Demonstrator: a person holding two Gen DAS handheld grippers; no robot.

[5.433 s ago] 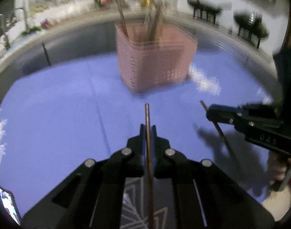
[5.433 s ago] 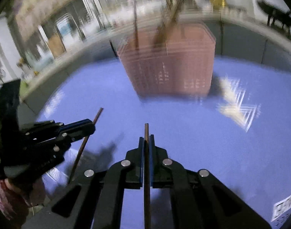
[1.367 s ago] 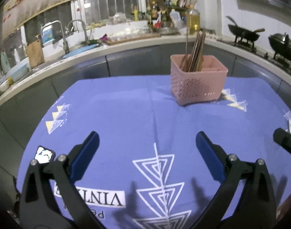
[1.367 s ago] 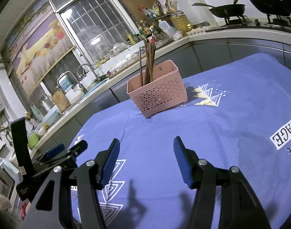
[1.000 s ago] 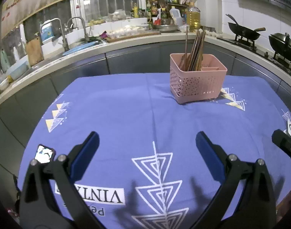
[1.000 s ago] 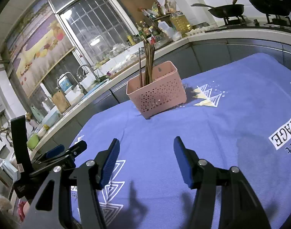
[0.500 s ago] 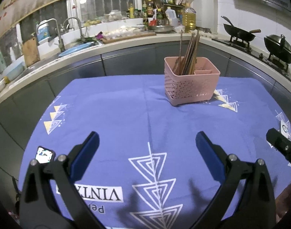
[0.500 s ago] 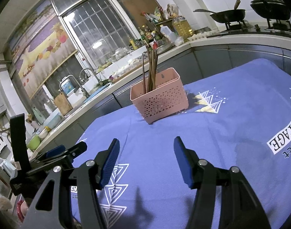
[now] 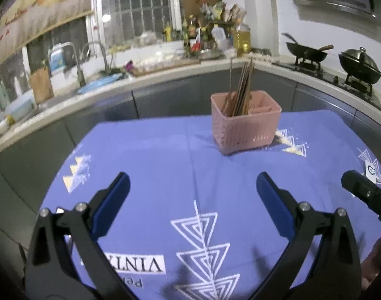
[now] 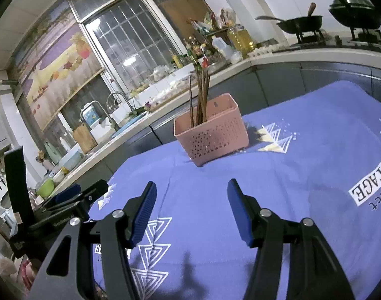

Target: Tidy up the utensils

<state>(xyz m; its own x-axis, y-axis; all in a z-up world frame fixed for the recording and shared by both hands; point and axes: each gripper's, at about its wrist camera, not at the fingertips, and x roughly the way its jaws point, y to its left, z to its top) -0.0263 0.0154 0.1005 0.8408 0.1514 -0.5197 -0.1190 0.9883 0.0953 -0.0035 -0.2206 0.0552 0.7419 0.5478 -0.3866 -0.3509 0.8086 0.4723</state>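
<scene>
A pink perforated basket point(image 9: 245, 122) point(image 10: 213, 135) stands far back on the blue tablecloth point(image 9: 165, 165), with several brown chopsticks point(image 9: 243, 90) point(image 10: 202, 97) upright in its left part. My left gripper point(image 9: 191, 195) hovers open over the near cloth, nothing between its blue pads. My right gripper point(image 10: 191, 206) is open and empty too, well short of the basket. The right gripper's tip point(image 9: 360, 192) shows at the right edge of the left wrist view; the left gripper point(image 10: 65, 200) shows at the left of the right wrist view.
The cloth point(image 10: 303, 175) carries white triangle prints and lettering. A curved kitchen counter point(image 9: 165, 75) rings the table, with a sink and tap point(image 9: 90, 57) on the left, bottles point(image 9: 210, 37) in the middle, and woks on a stove point(image 9: 335, 60) on the right.
Five seconds ago each gripper was shut on a chopstick near the basket; both are now open and empty, farther back. Over the last second the left view rose slightly; the basket sits lower.
</scene>
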